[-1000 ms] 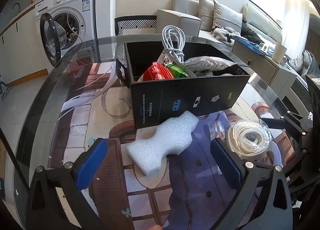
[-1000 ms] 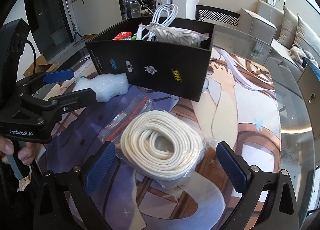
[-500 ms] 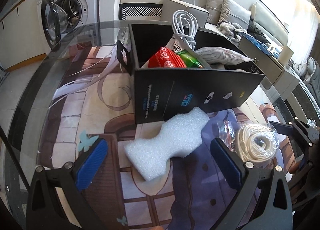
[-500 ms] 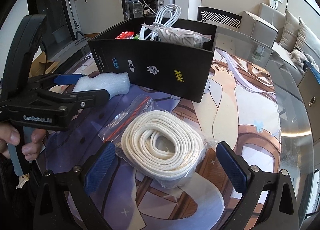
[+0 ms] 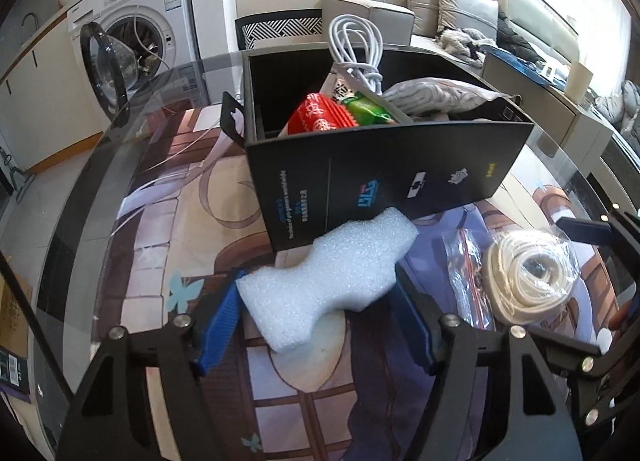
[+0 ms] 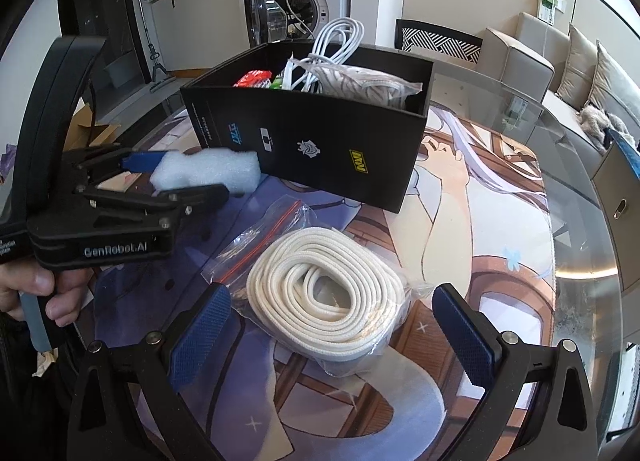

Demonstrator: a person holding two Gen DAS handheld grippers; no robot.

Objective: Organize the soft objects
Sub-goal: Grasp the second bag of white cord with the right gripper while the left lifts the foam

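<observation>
A white foam piece (image 5: 332,275) lies on the table against the front of a black box (image 5: 384,181). My left gripper (image 5: 320,325) has closed in on the foam's near end, its blue pads touching both sides; it also shows in the right wrist view (image 6: 176,177). A coil of white rope in a clear bag (image 6: 324,297) lies on the table between the open fingers of my right gripper (image 6: 332,337). The rope also shows in the left wrist view (image 5: 528,277). The box (image 6: 316,141) holds a white cable, red and green packets and a grey bagged item.
The glass table (image 5: 132,197) has a printed mat under it. A washing machine (image 5: 132,45) with its door open stands behind on the left. A chair (image 5: 280,29) and a sofa (image 5: 440,9) stand beyond the box.
My left gripper has moved forward to the foam piece and its fingers have closed in from wide open onto the foam's sides. My right gripper has stayed open around the rope.
</observation>
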